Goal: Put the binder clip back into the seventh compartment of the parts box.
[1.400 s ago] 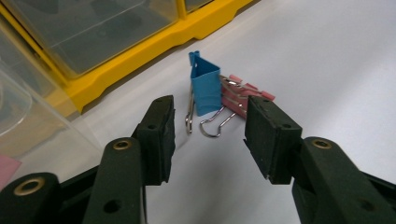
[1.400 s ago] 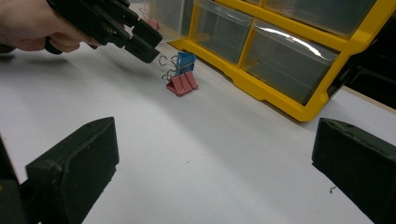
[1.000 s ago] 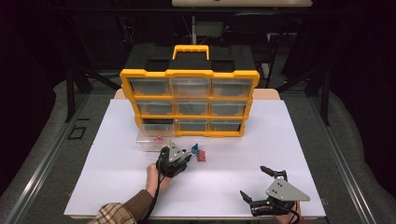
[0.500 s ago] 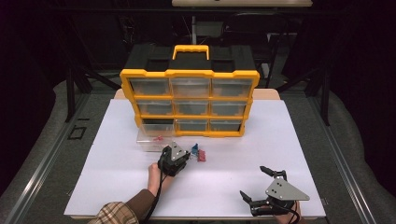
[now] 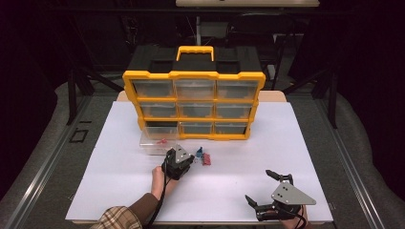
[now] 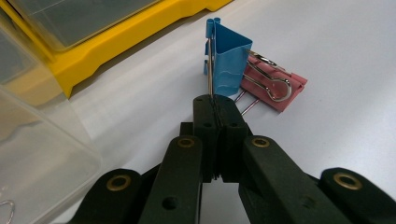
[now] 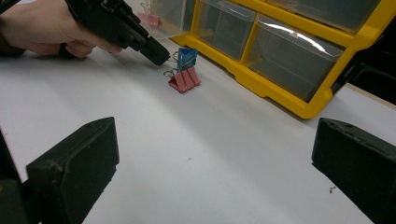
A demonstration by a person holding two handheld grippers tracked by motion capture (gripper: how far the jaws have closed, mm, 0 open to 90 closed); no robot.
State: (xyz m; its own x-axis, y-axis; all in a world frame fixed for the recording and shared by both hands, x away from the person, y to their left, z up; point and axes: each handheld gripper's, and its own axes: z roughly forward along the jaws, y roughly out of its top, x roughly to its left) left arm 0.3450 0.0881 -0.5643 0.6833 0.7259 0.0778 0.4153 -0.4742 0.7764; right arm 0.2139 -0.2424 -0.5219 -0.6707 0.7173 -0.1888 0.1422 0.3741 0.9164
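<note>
A blue binder clip (image 6: 229,60) stands on the white table top, touching a pink binder clip (image 6: 275,84) that lies beside it. My left gripper (image 6: 215,100) has just been closing, and its jaws now meet on the blue clip's wire handle. From above, the left gripper (image 5: 191,155) sits just left of the blue clip (image 5: 198,151) and the pink clip (image 5: 206,159). My right gripper (image 5: 258,186) rests open at the front right with nothing between its jaws. From the right gripper (image 7: 215,163) I see the left gripper (image 7: 159,55) at the blue clip (image 7: 187,57).
A yellow drawer organizer (image 5: 193,75) with clear drawers stands upright behind the clips. One clear drawer (image 5: 153,143) lies pulled out on the table (image 5: 229,191) left of the left gripper, with pink clips inside.
The left gripper's tips have drawn together at the blue clip. Both hands stay where they were, and the clips have not shifted.
</note>
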